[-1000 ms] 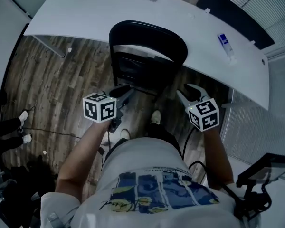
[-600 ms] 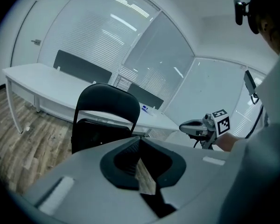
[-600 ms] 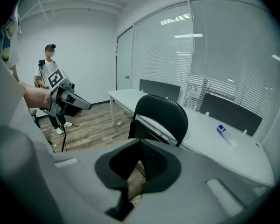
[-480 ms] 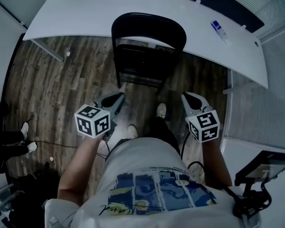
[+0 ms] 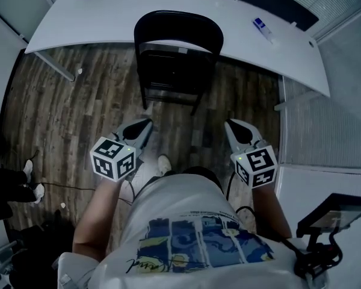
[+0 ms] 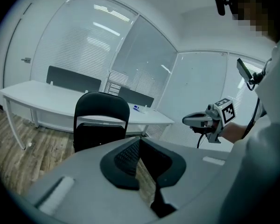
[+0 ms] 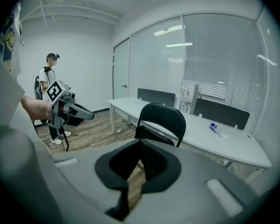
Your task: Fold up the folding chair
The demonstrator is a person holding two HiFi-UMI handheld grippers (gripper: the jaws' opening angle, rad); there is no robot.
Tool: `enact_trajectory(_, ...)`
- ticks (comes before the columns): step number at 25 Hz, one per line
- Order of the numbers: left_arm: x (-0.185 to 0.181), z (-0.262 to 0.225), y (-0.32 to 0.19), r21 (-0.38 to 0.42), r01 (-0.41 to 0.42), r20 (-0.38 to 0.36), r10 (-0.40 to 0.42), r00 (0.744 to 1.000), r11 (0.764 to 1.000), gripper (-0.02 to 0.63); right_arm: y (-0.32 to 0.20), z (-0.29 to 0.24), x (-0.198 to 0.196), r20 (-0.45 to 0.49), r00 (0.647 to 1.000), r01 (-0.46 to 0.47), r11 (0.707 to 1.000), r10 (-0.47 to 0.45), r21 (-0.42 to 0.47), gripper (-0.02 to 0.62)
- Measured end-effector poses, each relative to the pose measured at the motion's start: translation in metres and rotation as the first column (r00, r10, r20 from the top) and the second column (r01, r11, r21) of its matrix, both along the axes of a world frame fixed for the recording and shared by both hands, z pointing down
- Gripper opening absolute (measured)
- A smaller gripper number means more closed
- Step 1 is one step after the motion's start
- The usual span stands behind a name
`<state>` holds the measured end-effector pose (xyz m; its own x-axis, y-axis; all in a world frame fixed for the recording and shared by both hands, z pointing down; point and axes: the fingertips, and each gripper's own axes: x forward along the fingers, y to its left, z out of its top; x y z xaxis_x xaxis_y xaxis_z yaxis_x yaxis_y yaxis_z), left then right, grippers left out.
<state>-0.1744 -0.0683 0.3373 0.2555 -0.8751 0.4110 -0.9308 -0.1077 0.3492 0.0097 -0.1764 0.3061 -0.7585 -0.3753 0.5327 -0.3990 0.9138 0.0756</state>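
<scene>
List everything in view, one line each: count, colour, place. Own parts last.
metal folding chair: one, black, on the floor at the desk's near side
long curved desk: one, white, far side
small item: one, blue and white, desk's right part; too small to identify
wood-plank floor: brown-grey, underfoot
bystander's legs: one person, dark trousers, left edge
screen on a stand: one, black, bottom right
left gripper: one, grey, shut, empty
right gripper: one, grey, shut, empty
</scene>
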Motion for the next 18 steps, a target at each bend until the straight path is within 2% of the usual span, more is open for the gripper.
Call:
enact_trajectory(7,0.043,-0.022,0.038,0.009,-0.004,0.023,0.004,1.000,1.000,0.003,0.051,-0.011,0.043,0.024,1.000,0.011,1.000,-0.011,-0.007,0.002)
enact_trajectory(12,0.080,-0.033,0.078,0.017,-0.028,0.052,0.027,0.998,0.999,0.003,0.103,-0.003,0.071,0.007,0.998,0.070,0.998,-0.070,0.001,0.003)
enact_trajectory(18,0.116,-0.035,0.132,-0.003,-0.046,0.049,0.046,0.998,0.999,0.003,0.159,-0.004,0.099,0.039,0.998,0.058,0.998,-0.057,-0.025,0.003)
